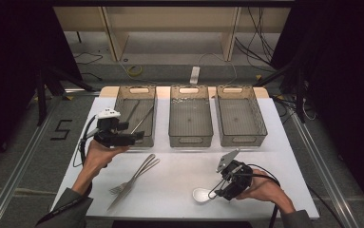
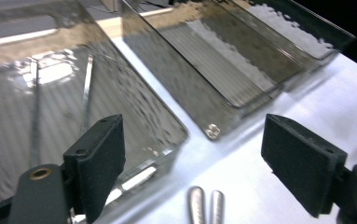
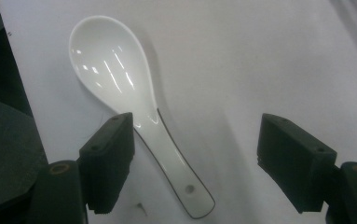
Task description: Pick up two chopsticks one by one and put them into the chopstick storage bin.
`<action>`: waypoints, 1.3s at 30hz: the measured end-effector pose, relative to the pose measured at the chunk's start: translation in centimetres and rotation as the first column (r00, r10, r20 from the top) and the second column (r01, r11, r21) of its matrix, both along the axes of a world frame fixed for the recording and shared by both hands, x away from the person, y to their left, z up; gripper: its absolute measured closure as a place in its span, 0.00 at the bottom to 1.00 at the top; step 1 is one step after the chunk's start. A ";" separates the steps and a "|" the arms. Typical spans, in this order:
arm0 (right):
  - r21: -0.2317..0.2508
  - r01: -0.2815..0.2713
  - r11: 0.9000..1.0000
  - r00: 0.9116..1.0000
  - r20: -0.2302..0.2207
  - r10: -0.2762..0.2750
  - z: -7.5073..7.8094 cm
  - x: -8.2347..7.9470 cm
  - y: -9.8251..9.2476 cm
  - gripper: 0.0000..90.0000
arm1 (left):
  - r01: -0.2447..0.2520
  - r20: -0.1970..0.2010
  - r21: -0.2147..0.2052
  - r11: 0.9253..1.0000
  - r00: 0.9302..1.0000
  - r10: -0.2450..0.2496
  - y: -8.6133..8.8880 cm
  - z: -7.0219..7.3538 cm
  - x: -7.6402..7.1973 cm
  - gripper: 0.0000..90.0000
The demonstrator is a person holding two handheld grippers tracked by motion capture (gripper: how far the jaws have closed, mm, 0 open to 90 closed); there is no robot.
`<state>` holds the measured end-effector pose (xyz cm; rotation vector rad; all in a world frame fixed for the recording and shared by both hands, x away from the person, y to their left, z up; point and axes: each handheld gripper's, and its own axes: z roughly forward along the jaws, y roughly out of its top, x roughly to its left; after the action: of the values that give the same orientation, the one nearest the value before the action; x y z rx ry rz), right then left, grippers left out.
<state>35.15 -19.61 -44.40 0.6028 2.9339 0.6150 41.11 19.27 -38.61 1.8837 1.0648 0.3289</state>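
We see the left tongs (image 1: 133, 137) held over the near end of the left bin (image 1: 135, 114), jaws spread wide and gripping nothing. In the left gripper view the gap between the jaws frames the bin's near corner, and the rounded handle ends of 2 metal utensils (image 2: 204, 204) lie on the white worktop (image 1: 179, 175) just below. Inside that bin we make out 2 thin metal pieces (image 2: 86, 88) lying lengthwise. The middle bin (image 1: 190, 115) and the right bin (image 1: 240, 115) stand beside it in a row along the far side of the worktop.

In the high view the fork (image 1: 132, 178) and a second utensil lie crossed on the worktop, near the left hand (image 1: 101, 154).

The right tongs (image 1: 216, 189) hover low over the white ceramic spoon (image 3: 134, 109), jaws wide apart and holding nothing. In the right gripper view the spoon lies flat on the worktop, bowl up, its handle running between the jaws, closer to the left-hand jaw; we cannot tell whether that jaw touches it. The right hand (image 1: 265, 187) grips the tool from behind.
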 end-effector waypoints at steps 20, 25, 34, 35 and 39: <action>-0.039 -0.025 0.999 1.000 -0.016 0.024 -0.4 -0.4 0.6 0.36 | 0.032 -0.008 0.045 0.998 0.999 -0.032 -1.0 -2.1 -4.2 0.17; -0.048 -0.037 0.998 0.999 -0.015 0.037 -0.6 -0.4 0.7 0.36 | 0.044 -0.008 0.060 0.997 0.999 -0.043 -1.3 -2.5 -4.9 0.17; -0.060 -0.045 0.997 0.999 -0.013 0.044 -0.7 -0.7 1.1 0.37 | 0.048 -0.010 0.073 0.996 0.999 -0.047 -1.1 -3.0 -5.7 0.17; -0.061 -0.044 0.997 0.999 -0.013 0.043 -0.7 -0.7 1.1 0.37 | 0.048 -0.014 0.074 0.996 0.999 -0.047 -1.0 -3.1 -5.8 0.17; -0.081 -0.053 0.995 0.999 -0.011 0.052 -0.9 -0.8 1.3 0.38 | 0.040 -0.014 0.070 0.997 0.999 -0.039 -0.8 -3.1 -5.8 0.17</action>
<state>34.38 -18.35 -45.28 0.5229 2.9748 0.4961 35.29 18.45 -41.74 1.9689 1.0348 0.3353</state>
